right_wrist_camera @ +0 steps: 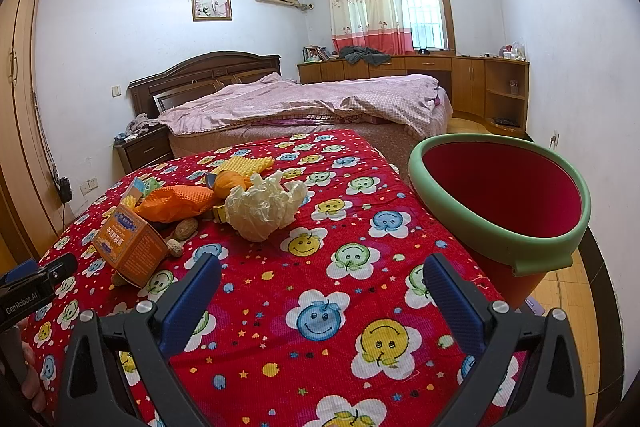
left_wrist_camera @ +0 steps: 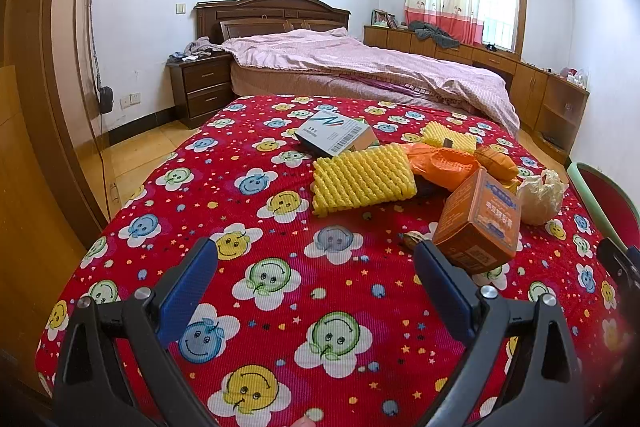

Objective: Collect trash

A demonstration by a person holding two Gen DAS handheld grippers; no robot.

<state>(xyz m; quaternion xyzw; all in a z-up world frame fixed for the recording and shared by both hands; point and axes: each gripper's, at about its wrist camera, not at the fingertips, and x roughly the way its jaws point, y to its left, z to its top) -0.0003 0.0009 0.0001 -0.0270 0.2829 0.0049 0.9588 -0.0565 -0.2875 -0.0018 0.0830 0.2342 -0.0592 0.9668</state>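
Note:
A pile of trash lies on the table's red smiley-flower cloth [left_wrist_camera: 248, 227]: a yellow foam net [left_wrist_camera: 362, 183], a white and blue carton [left_wrist_camera: 336, 135], an orange bag [left_wrist_camera: 440, 163], an orange box [left_wrist_camera: 478, 227] and a crumpled cream wrapper [left_wrist_camera: 540, 197]. My left gripper [left_wrist_camera: 316, 259] is open and empty, just left of the orange box. My right gripper [right_wrist_camera: 322, 267] is also open and empty, in front of the cream wrapper [right_wrist_camera: 260, 207]. A red bin with a green rim [right_wrist_camera: 520, 247] stands tilted at the table's right edge. Peanuts [right_wrist_camera: 186, 227] lie by the orange box [right_wrist_camera: 130, 243].
Beyond the table is a bed with a pink quilt [left_wrist_camera: 360, 63] and a dark nightstand [left_wrist_camera: 200, 87]. A wooden wardrobe [left_wrist_camera: 40, 67] runs along the left. Low cabinets [right_wrist_camera: 460, 71] line the far right wall under the window.

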